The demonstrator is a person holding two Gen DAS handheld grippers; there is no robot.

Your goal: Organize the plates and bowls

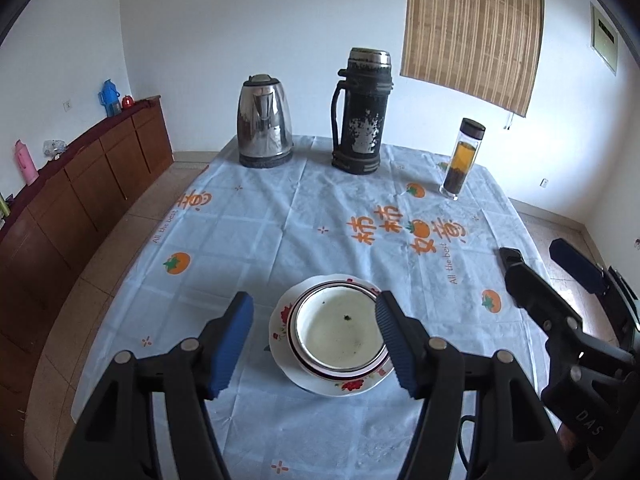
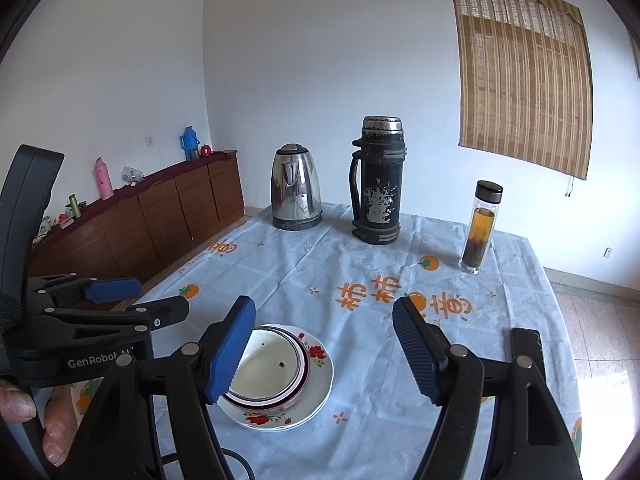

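Note:
A white bowl (image 1: 338, 334) with a dark rim stripe sits nested on white plates with red flowers (image 1: 280, 320) near the table's front edge. It also shows in the right wrist view (image 2: 266, 370), on the flowered plates (image 2: 316, 376). My left gripper (image 1: 314, 344) is open and empty, above and around the stack without touching it. My right gripper (image 2: 324, 350) is open and empty, to the right of the stack. The right gripper also shows in the left wrist view (image 1: 536, 264). The left gripper shows in the right wrist view (image 2: 148, 296).
A steel kettle (image 1: 264, 124), a worn black thermos (image 1: 362, 112) and a glass tea bottle (image 1: 462, 160) stand at the far end of the light-blue tablecloth (image 1: 260, 240). A wooden sideboard (image 1: 80, 184) runs along the left wall.

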